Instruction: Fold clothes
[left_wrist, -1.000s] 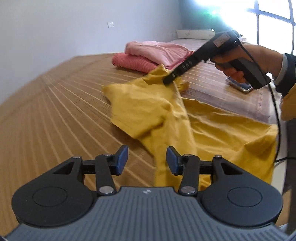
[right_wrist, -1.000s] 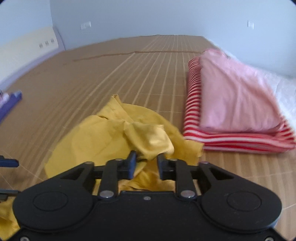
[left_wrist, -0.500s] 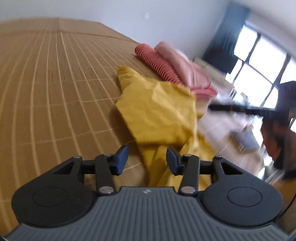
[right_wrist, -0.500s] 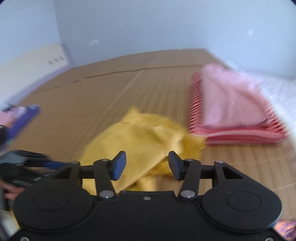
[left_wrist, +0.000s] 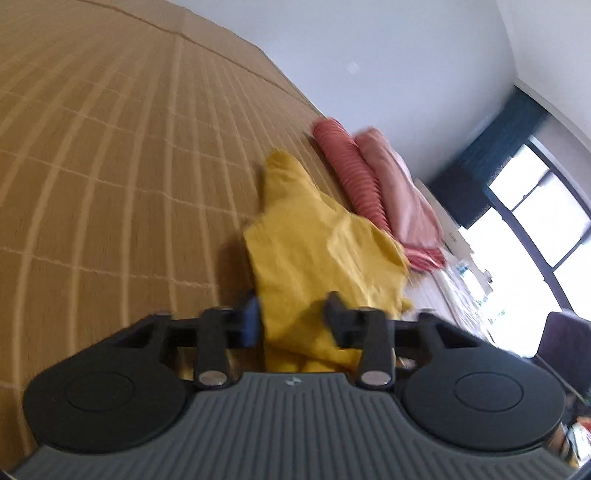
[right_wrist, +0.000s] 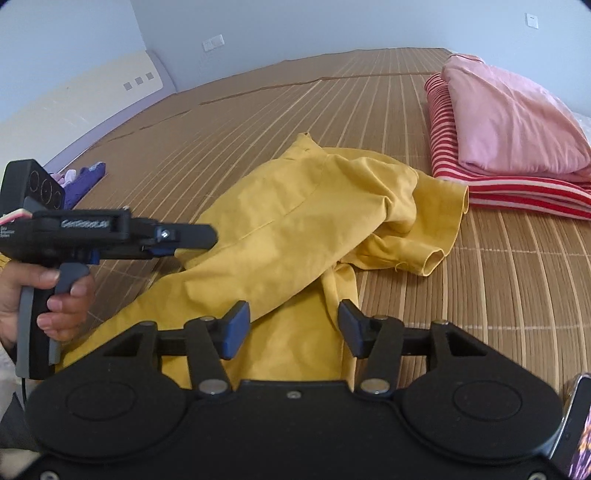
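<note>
Left gripper (left_wrist: 293, 315) spread wide, yellow shirt (left_wrist: 317, 251) bunched between and just ahead of its fingers, not pinched. Right gripper (right_wrist: 293, 326) also spread; shirt (right_wrist: 314, 221) lies under and beyond its fingers, one cuffed sleeve ahead to the right. Folded striped and pink stack (right_wrist: 506, 147) sits farther ahead-right on the bamboo mat (right_wrist: 498, 280).

White lettering on left gripper (right_wrist: 192, 236) body, roughly "GenRobot.AI" (small, slightly blurred)
</note>
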